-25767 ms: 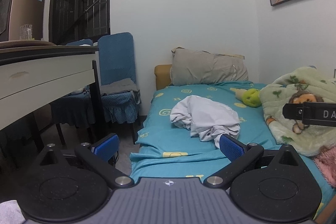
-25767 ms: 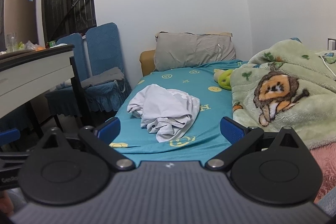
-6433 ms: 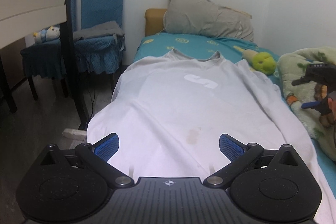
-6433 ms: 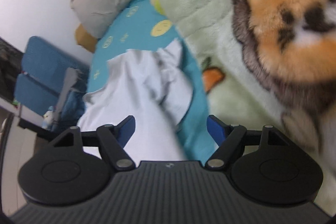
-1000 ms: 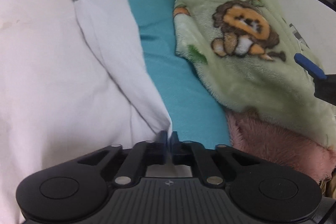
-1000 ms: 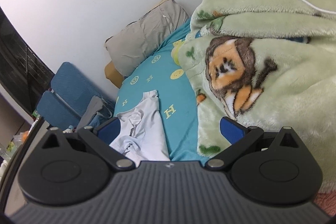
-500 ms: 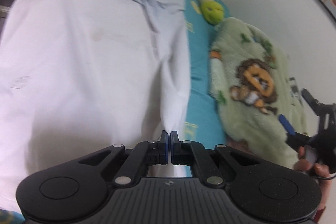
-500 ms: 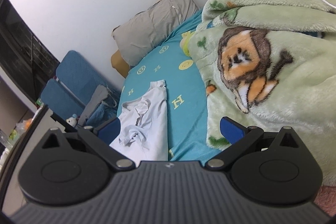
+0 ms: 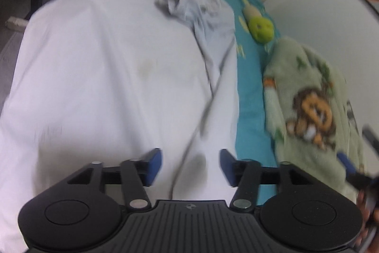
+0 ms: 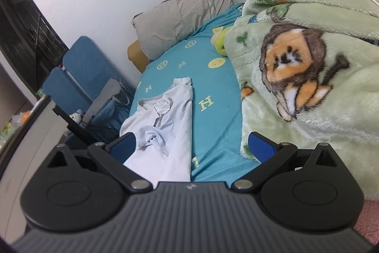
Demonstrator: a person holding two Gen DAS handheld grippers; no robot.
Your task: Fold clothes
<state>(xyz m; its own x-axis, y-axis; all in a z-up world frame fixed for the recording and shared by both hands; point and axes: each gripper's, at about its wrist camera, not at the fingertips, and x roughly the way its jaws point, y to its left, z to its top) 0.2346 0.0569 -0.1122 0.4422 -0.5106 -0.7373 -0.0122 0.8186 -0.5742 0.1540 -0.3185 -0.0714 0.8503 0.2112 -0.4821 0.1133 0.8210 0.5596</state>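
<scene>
- The white T-shirt (image 9: 99, 77) is thin, soft cotton, spread over the bed's (image 9: 248, 110) left side; its near right edge is folded inward as a long flap, and one sleeve lies crumpled in grey creases near the collar.
- The bed carries a smooth teal sheet printed with yellow letters and smiley faces.
- A fluffy green fleece blanket (image 10: 308, 77) with a lion print is heaped along the bed's right edge; a grey pillow (image 10: 180, 13) leans at the head.
- A round green plush toy (image 9: 261, 27) lies between shirt and blanket.
- The left gripper (image 9: 190, 164) hovers over the shirt's near folded edge; its jaws are opening, blue pads apart, gripping no cloth.
- The right gripper (image 10: 191, 146) stands wide apart and empty above the bed's near end, the shirt ahead towards its left finger.
</scene>
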